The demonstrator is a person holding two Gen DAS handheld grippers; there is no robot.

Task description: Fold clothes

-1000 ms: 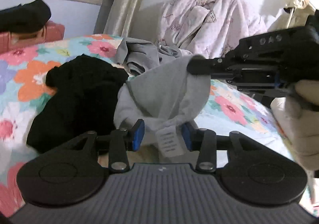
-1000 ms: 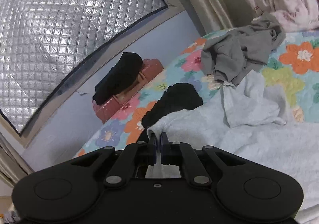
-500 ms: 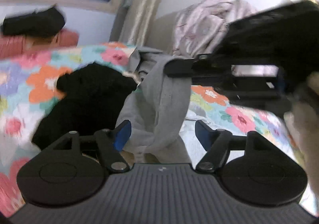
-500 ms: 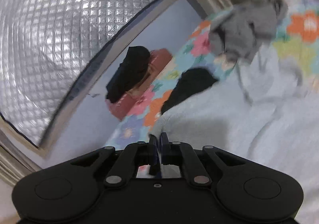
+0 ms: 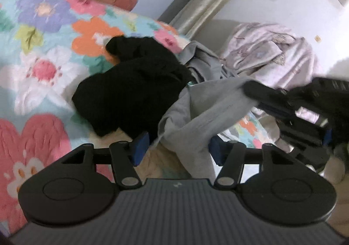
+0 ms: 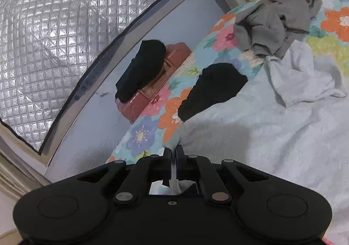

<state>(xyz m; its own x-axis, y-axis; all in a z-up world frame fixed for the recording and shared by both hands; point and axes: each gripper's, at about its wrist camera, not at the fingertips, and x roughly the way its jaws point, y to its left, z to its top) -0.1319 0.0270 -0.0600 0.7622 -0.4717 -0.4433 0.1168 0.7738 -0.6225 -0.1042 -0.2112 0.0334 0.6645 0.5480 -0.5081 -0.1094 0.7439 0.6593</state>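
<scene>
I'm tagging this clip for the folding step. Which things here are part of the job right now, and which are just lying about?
In the job:
light grey garment
right gripper, shut on it
left gripper, open around its hanging part

Lying about:
black garment
dark grey garment
pink blanket
red box
floral bedspread

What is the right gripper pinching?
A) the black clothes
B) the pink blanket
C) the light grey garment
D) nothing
C: the right gripper is shut on a corner of the light grey garment, while the black clothes lie on the bed apart from it.
</scene>
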